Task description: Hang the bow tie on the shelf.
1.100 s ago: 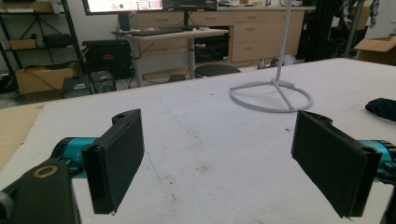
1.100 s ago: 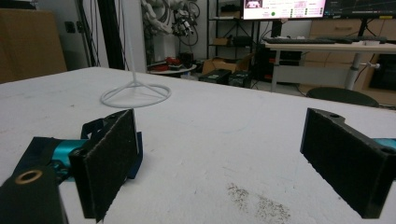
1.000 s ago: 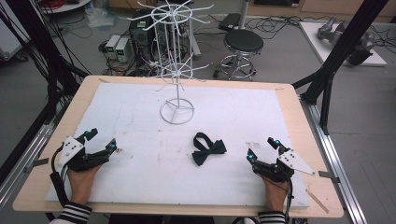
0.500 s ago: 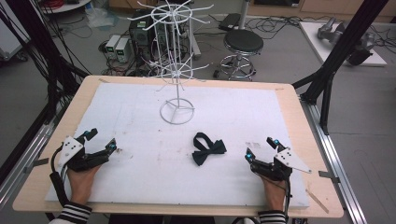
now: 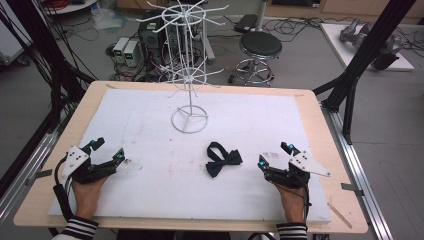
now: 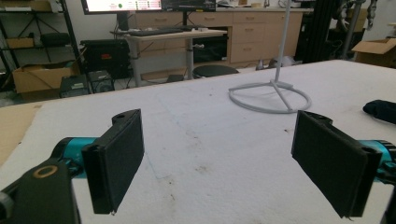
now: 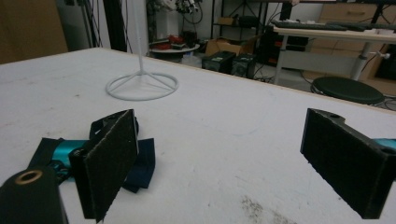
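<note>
High view: a dark bow tie [image 5: 223, 159] lies flat on the white foam sheet [image 5: 150, 150] covering the table, toward the near right and just left of the right gripper [image 5: 276, 156]. Its strap loops back behind the knot; the wings look navy to black, colour hard to fix from here. The white wire display stand [image 5: 189, 80] sits on its ring base at mid-table, well apart from the tie. The left gripper [image 5: 107, 150] rests near the left front edge, jaws spread, nothing between them. The right gripper's jaws are likewise spread and empty. Both hands hold them from below, striped sleeves cut off by the bottom edge.

Left gripper view: both black pads stand wide apart over stained foam. The stand's ring base [image 6: 270, 96] is ahead; its pole runs out of the top. A dark edge of the bow tie [image 6: 382, 111] is cropped at the right border.

Right gripper view: jaws wide open. The bow tie [image 7: 142, 161] lies partly behind the left pad, reading as dark blue; its shape is mostly hidden. The stand base [image 7: 142, 86] is beyond, pole cut off above.
</note>
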Demonstrator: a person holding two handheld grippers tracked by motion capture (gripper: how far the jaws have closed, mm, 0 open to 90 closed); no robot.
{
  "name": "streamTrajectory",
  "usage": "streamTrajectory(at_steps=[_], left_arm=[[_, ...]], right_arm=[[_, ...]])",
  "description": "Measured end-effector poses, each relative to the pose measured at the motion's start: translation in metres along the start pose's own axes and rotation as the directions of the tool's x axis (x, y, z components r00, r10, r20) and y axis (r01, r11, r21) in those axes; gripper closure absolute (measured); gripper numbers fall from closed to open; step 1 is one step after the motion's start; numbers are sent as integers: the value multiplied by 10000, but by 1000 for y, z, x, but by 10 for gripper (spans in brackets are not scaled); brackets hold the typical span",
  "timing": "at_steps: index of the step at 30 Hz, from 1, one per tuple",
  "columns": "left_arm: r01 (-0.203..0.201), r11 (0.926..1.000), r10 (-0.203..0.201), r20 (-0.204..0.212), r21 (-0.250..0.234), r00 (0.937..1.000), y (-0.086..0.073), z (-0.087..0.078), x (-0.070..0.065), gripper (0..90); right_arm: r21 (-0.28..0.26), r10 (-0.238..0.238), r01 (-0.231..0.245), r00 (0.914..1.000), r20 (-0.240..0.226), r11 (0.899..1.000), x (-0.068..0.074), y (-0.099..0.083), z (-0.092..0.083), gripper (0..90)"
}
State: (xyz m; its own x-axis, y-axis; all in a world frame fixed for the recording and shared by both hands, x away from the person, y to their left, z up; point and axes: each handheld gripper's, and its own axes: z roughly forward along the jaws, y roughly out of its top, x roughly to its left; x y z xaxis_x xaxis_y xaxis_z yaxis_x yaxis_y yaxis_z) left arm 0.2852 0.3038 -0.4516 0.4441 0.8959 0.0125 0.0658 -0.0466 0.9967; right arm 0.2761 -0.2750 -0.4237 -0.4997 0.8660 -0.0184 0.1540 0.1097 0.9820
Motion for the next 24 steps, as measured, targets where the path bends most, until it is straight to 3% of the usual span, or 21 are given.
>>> streamTrajectory(at_steps=[4, 9, 15, 24], left_arm=[[-31, 10000, 31, 33, -10, 10000, 0, 0, 0, 175], [29, 10000, -29, 7, -52, 10000, 0, 0, 0, 175], [52, 10000, -52, 27, -63, 10000, 0, 0, 0, 175], [60, 10000, -60, 39, -72, 10000, 0, 0, 0, 175]], right_arm=[[319, -161, 167, 9996, -210, 9994, 5, 15, 6, 103], [635, -94, 148, 9963, -852, 9979, 11, 30, 18, 103], [1614, -160, 449, 9842, -1763, 9859, 21, 46, 42, 104], [2206, -402, 867, 9775, -2071, 9715, 24, 54, 60, 104]])
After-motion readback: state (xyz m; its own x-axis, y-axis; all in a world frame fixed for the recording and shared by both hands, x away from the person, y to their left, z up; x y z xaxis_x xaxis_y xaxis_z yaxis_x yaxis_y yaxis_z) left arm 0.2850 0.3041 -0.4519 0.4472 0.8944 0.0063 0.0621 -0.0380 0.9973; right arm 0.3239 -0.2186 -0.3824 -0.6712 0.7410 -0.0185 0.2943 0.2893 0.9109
